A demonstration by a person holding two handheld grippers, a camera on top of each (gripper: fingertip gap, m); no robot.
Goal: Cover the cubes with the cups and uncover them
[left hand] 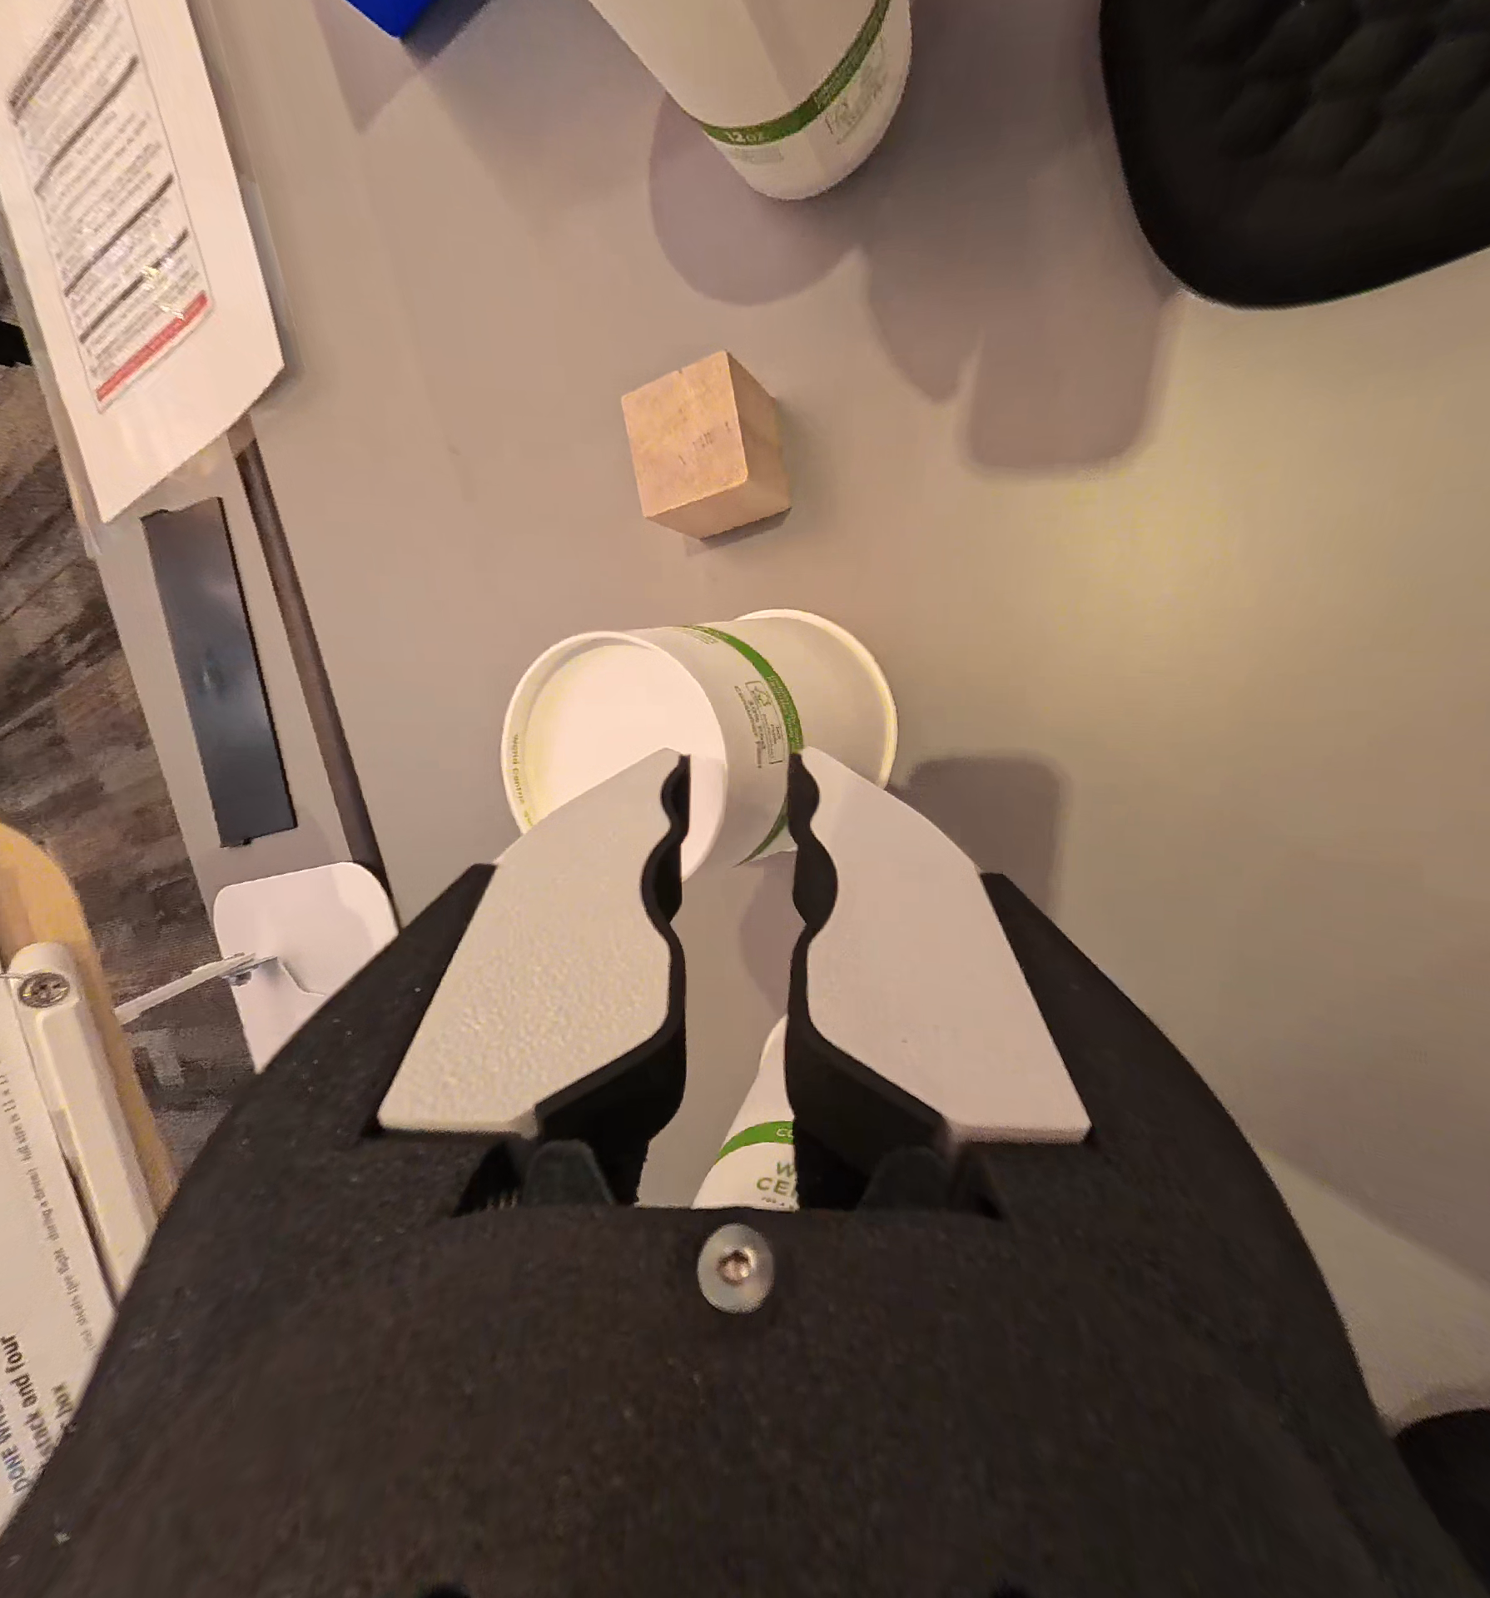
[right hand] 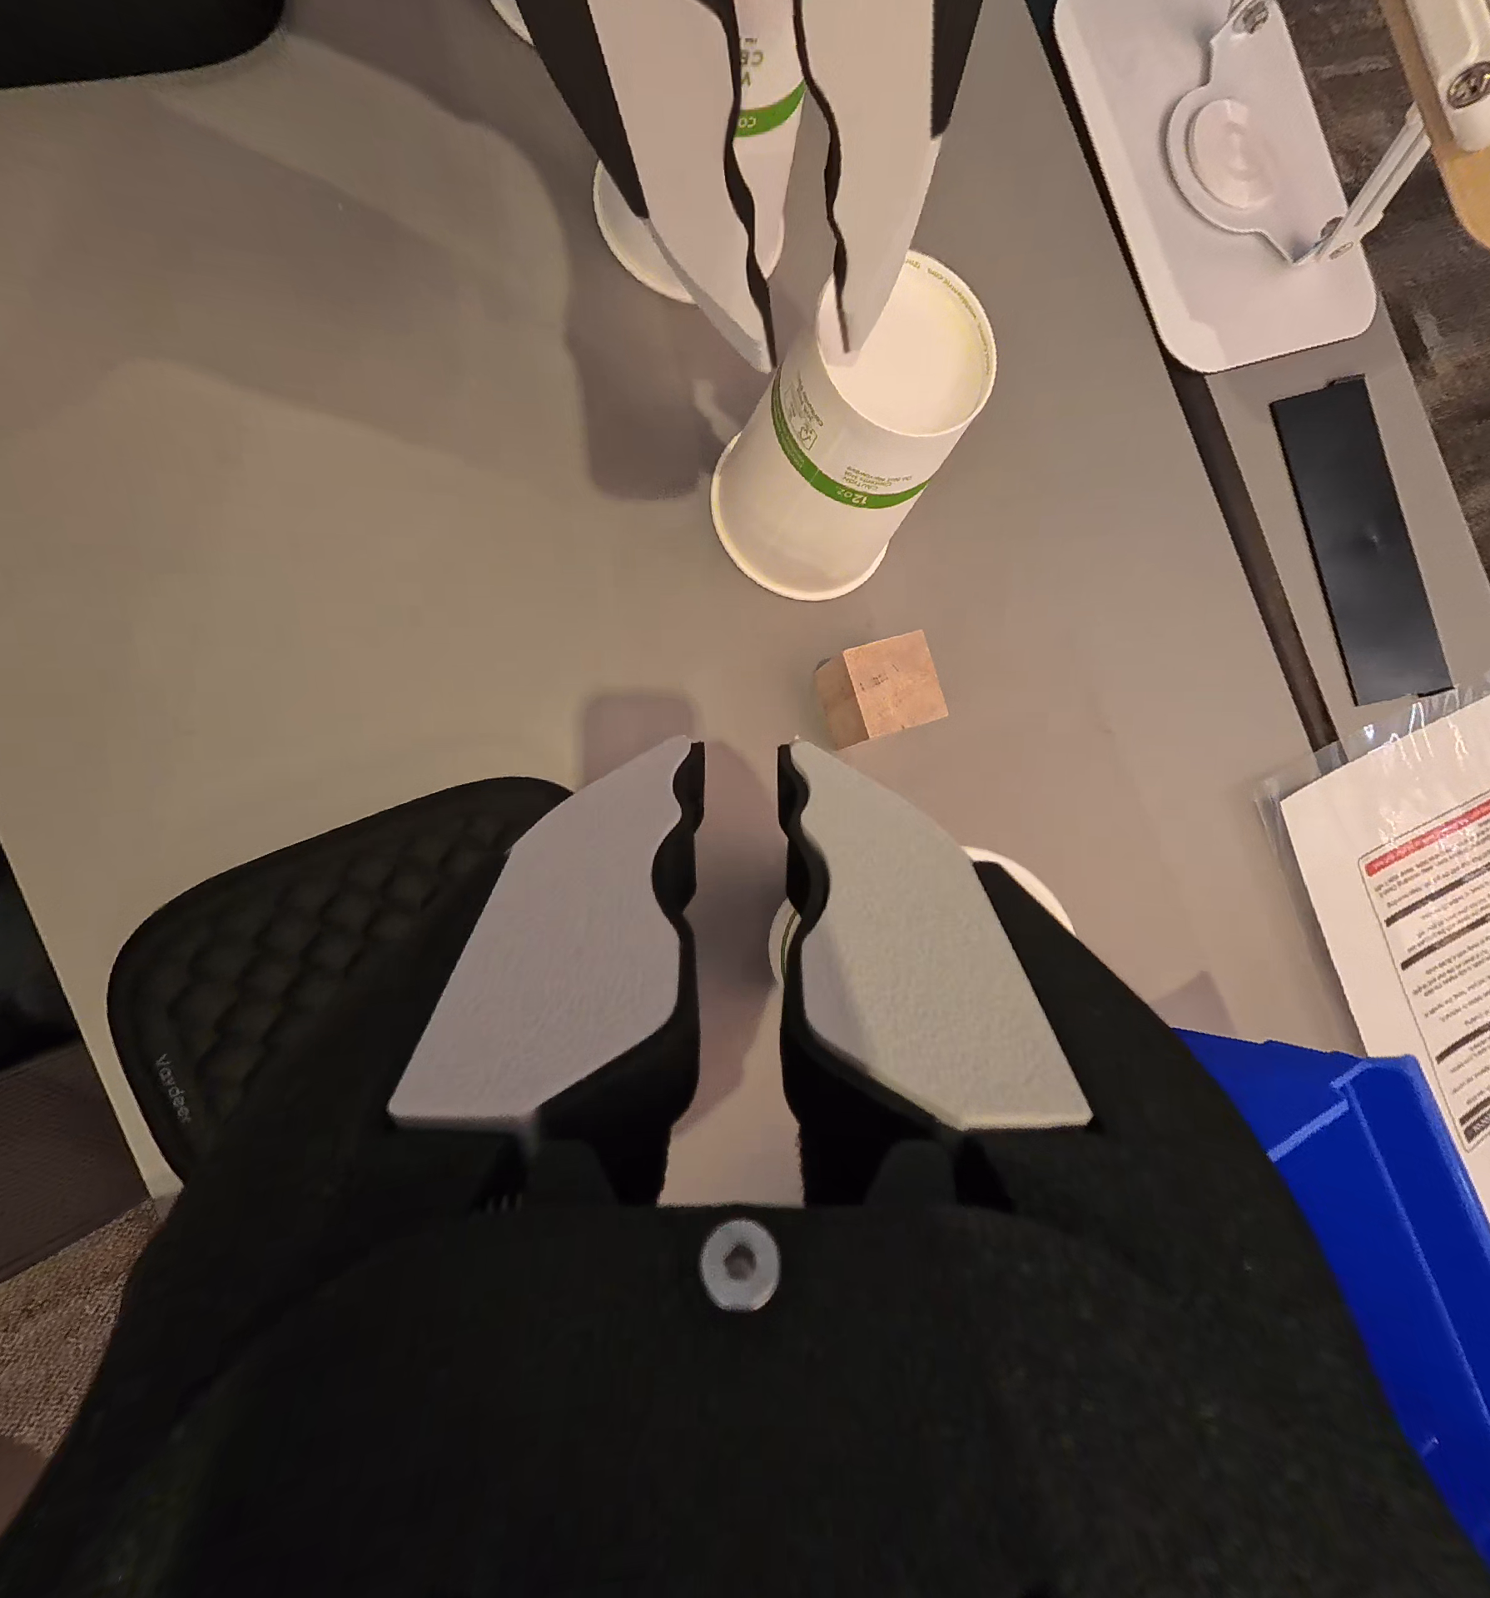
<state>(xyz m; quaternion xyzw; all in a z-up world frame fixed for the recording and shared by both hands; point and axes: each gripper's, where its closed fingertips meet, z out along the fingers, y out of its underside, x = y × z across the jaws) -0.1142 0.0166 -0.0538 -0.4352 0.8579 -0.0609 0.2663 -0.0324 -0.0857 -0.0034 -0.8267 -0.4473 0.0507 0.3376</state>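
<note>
A bare wooden cube (left hand: pixel 707 445) (right hand: pixel 884 687) sits on the grey table (left hand: pixel 1113 692). An upside-down white paper cup with a green band (left hand: pixel 767 700) (right hand: pixel 828 467) stands just before it. My left gripper (left hand: pixel 740 761) (right hand: pixel 802 346) straddles that cup's upturned base edge, one finger over the base and one outside the wall, with gaps on both sides. A second cup (left hand: pixel 802 95) stands beyond the cube and shows under my right gripper (right hand: pixel 1018 873). A third cup (left hand: pixel 754 1124) (right hand: pixel 638 242) stands beneath my left gripper. My right gripper (right hand: pixel 741 752) hangs over the table, slightly open and empty.
A black cushioned seat (left hand: pixel 1330 130) (right hand: pixel 309 934) borders the table. A blue bin (right hand: pixel 1416 1254), a laminated printed sheet (left hand: pixel 119 242) (right hand: pixel 1433 951), a white bracket plate (right hand: pixel 1226 173) (left hand: pixel 300 934) and a black strip (left hand: pixel 214 674) lie along the table's edge.
</note>
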